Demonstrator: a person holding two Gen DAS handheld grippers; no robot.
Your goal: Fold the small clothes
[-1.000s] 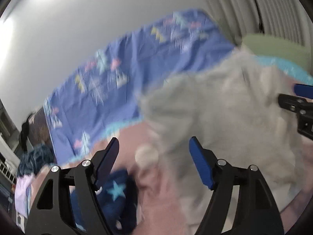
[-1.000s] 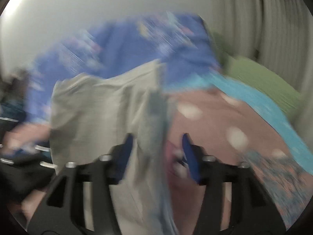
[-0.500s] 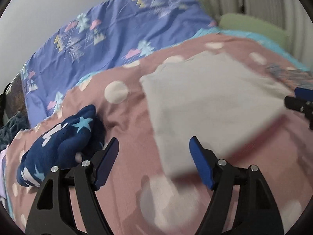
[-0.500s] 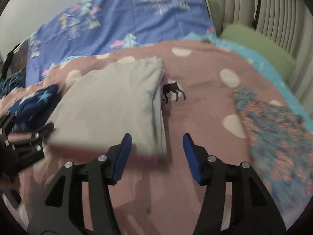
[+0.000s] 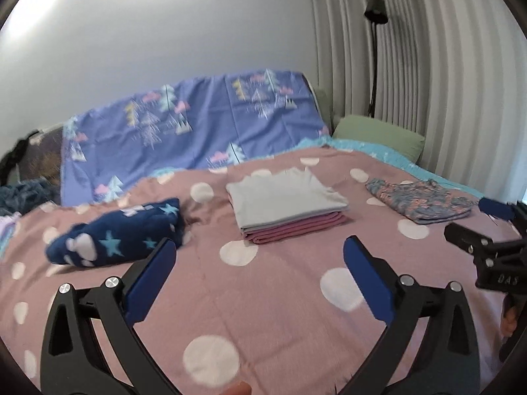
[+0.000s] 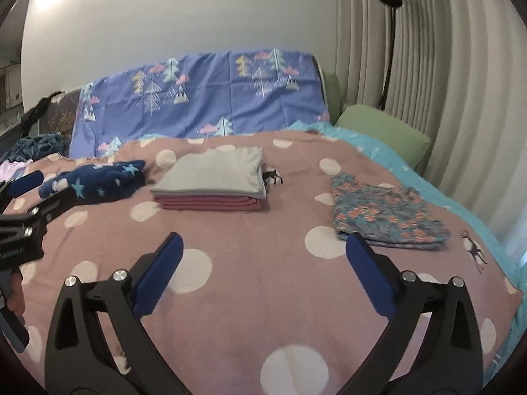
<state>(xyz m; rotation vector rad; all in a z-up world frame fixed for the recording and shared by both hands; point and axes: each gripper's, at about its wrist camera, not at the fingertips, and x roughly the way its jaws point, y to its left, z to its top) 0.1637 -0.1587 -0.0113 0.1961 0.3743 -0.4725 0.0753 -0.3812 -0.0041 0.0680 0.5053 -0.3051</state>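
Now spread flat as folding surface: bed [image 6: 263, 263]. Stacked mid-bed to keep folds: grey garment [image 5: 283, 199] atop pink one [image 5: 296, 228]; navy starred piece [image 5: 115, 233] left, floral piece [image 6: 385, 214] right. Pulled back nearer, left claw [image 5: 260, 275] and right claw [image 6: 263, 270], just opened wide, both empty.

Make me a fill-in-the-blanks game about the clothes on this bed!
1. The folded grey garment lies on top of a folded ____ one.
2. The crumpled navy garment has light ____ printed on it.
3. Both the left gripper and the right gripper are ____ and hold nothing.

Missing words: pink; stars; open
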